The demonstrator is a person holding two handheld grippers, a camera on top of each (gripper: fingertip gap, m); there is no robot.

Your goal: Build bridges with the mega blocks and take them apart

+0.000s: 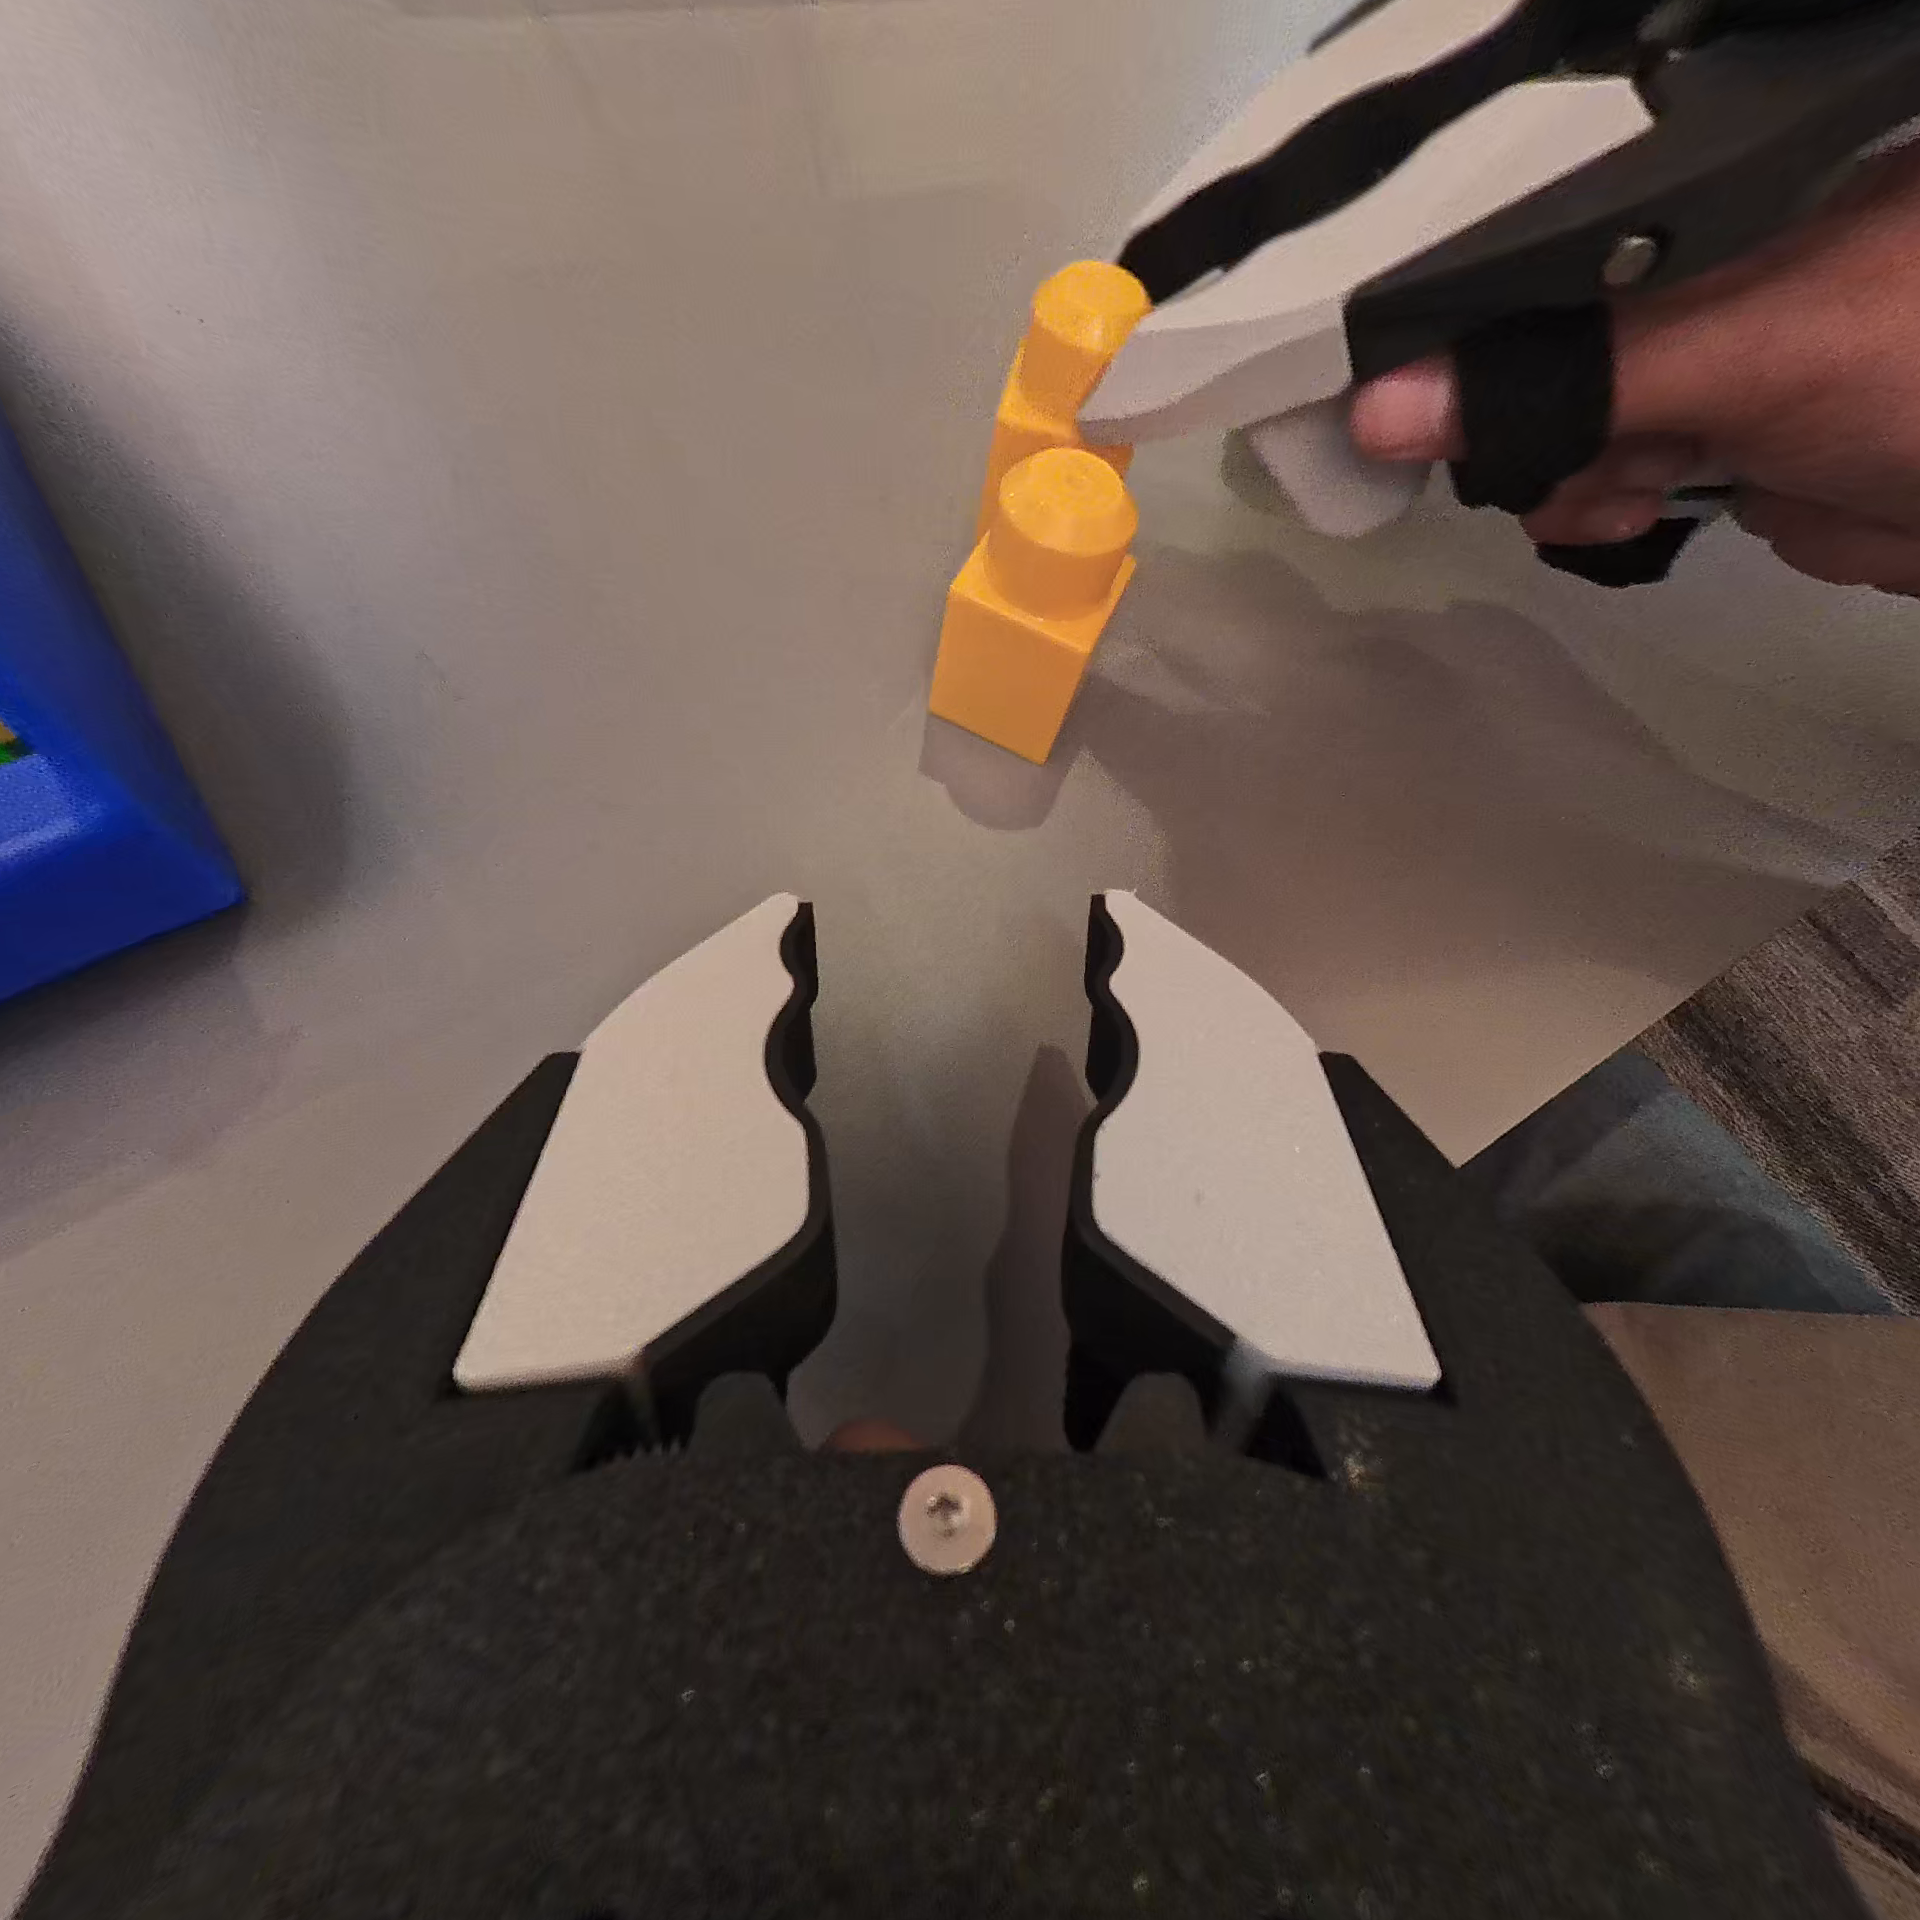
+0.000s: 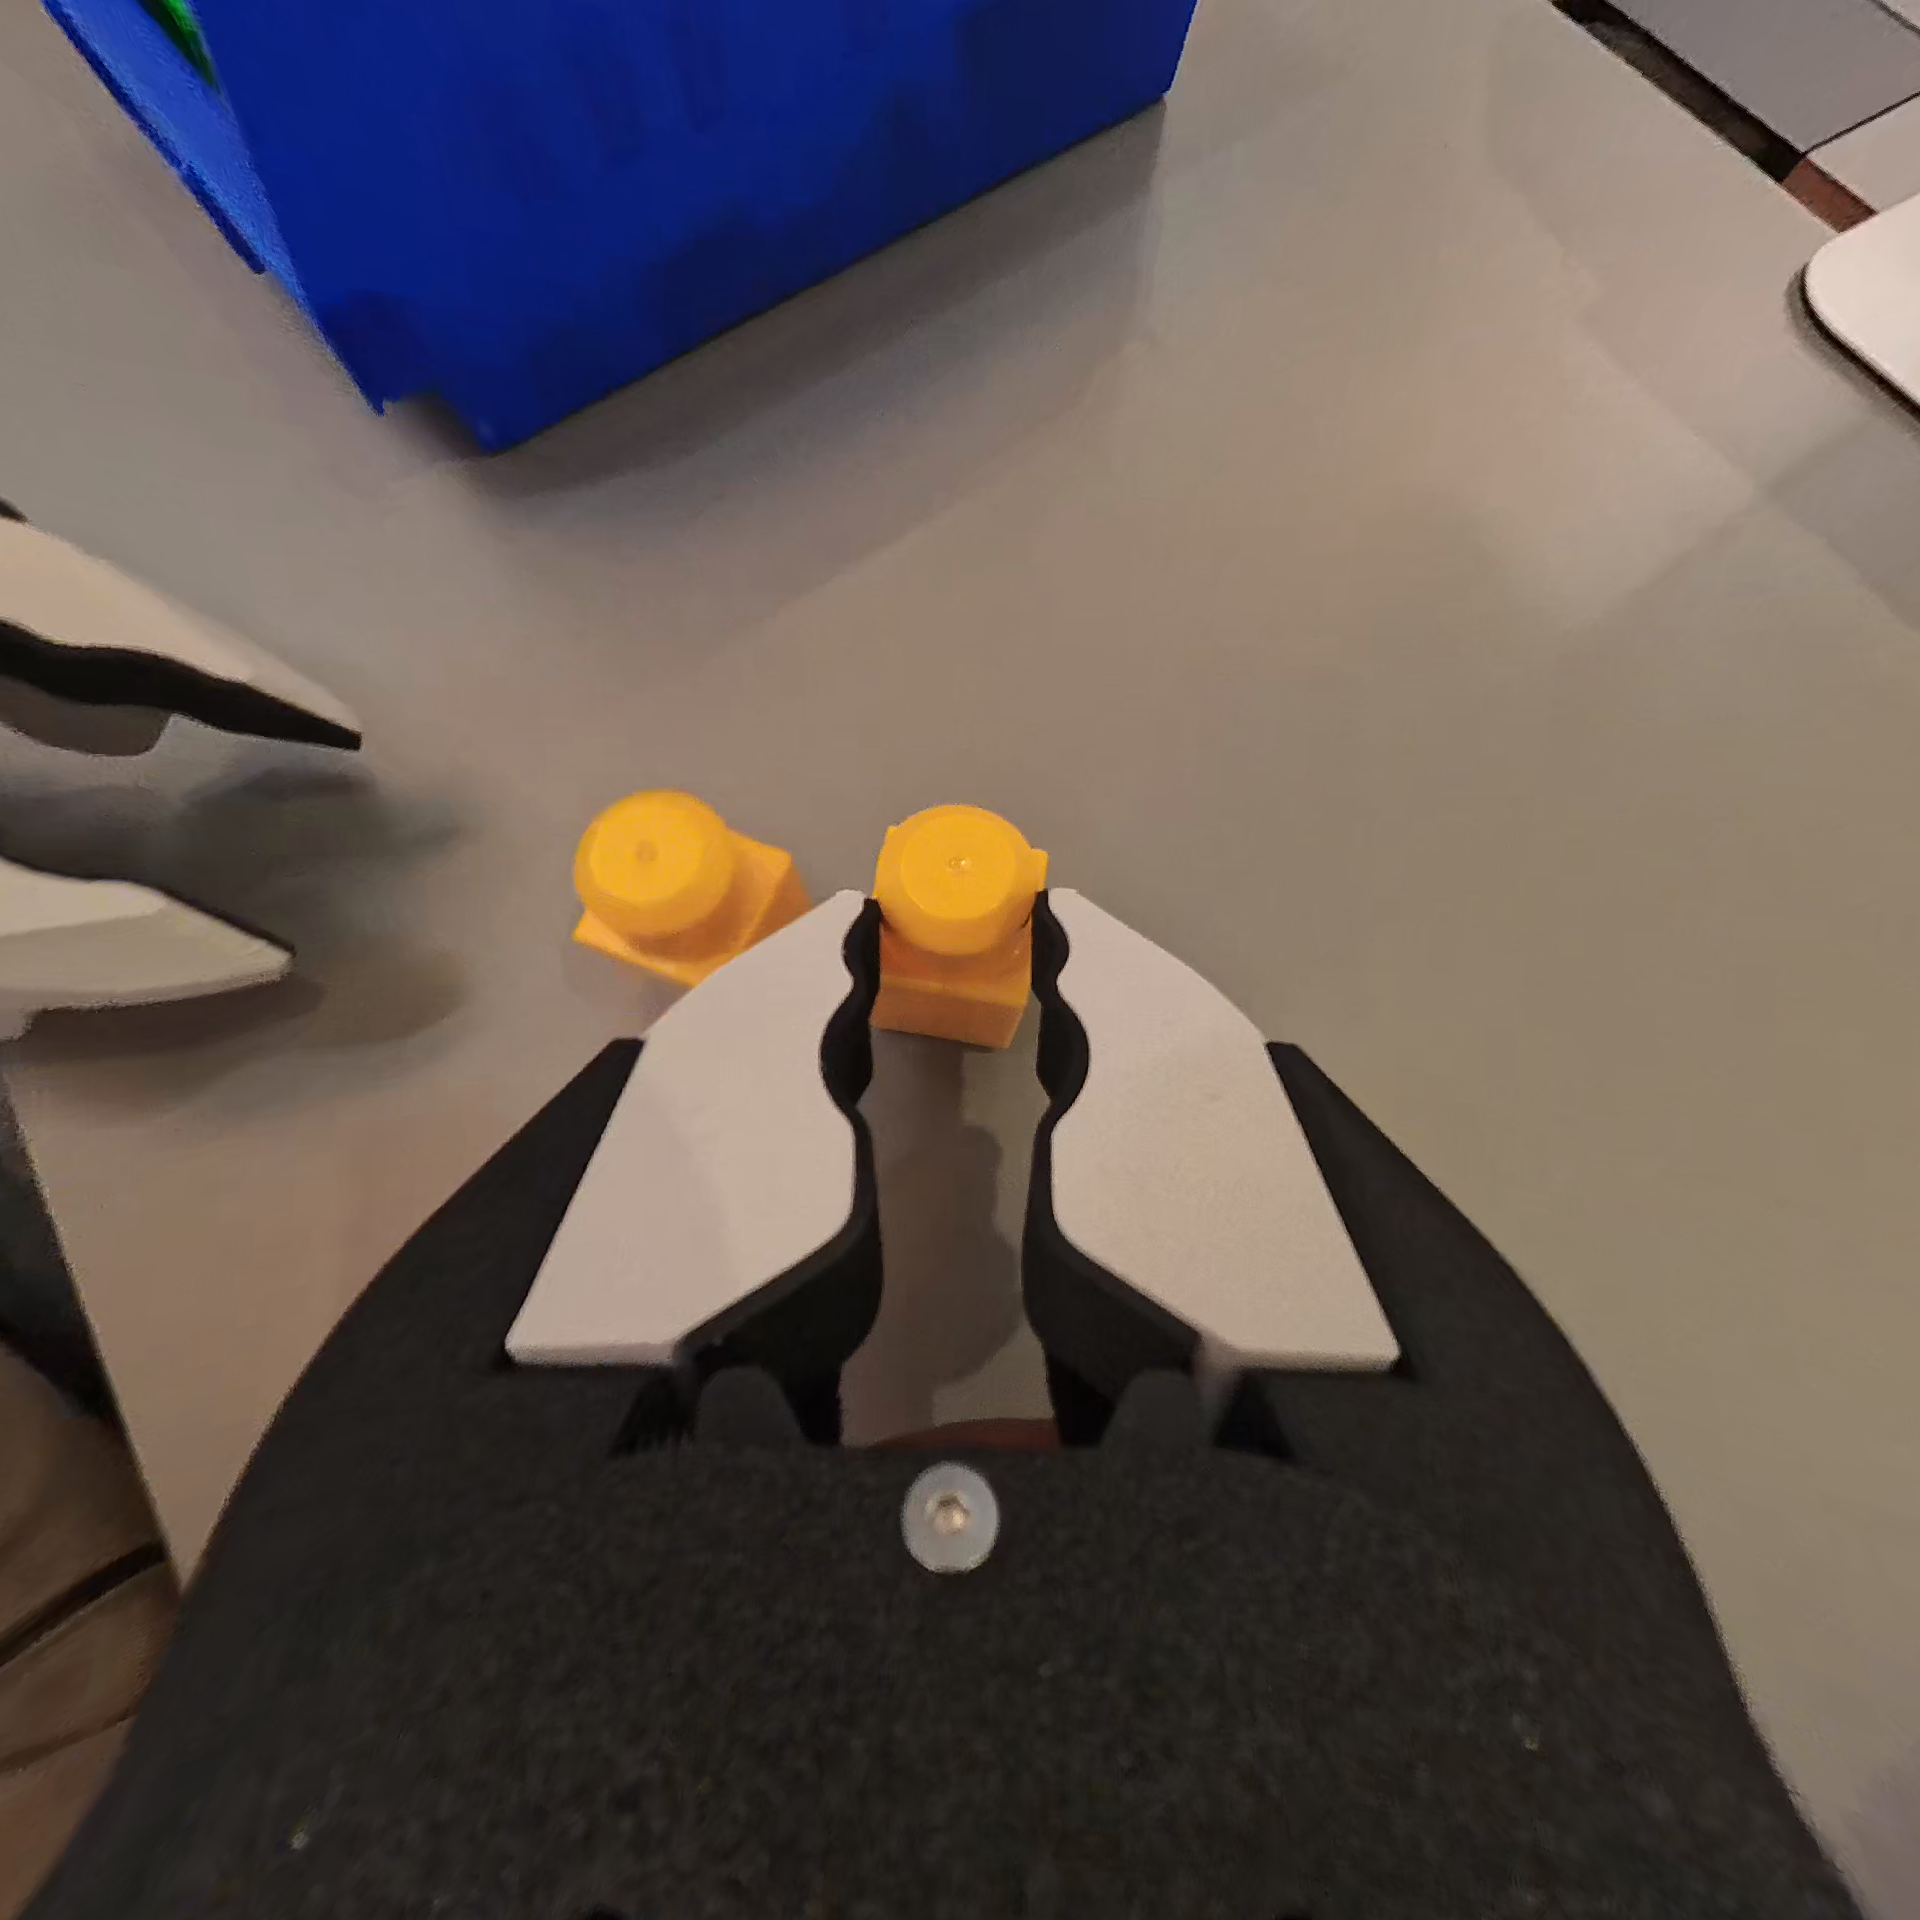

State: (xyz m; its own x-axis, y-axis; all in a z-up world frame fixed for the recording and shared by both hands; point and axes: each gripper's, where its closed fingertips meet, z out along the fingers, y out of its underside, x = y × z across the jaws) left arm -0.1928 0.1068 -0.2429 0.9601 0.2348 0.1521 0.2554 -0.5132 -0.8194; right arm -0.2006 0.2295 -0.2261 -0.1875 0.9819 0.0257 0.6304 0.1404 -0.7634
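Two yellow single-stud mega blocks stand close together on the grey table (image 1: pixel 499 499). My right gripper (image 2: pixel 956 902) is shut on one yellow block (image 2: pixel 951 977), its pads pressed on both sides of it, low at the table surface. In the left wrist view this gripper (image 1: pixel 1112 348) comes in from the upper right and holds the far block (image 1: pixel 1049 384). The other yellow block (image 1: pixel 1018 644) stands free just in front of it and also shows in the right wrist view (image 2: pixel 675 883). My left gripper (image 1: pixel 951 912) is open and empty, a short way short of the free block, and shows at the left edge of the right wrist view (image 2: pixel 322 847).
A blue bin (image 2: pixel 675 187) stands on the table beyond the blocks and shows at the left edge of the left wrist view (image 1: pixel 83 779). A white flat object (image 2: pixel 1870 301) lies at the far right. The table edge (image 1: pixel 1558 1081) runs at the right, with floor beyond it. Tip to tip, the grippers are about 12 cm apart.
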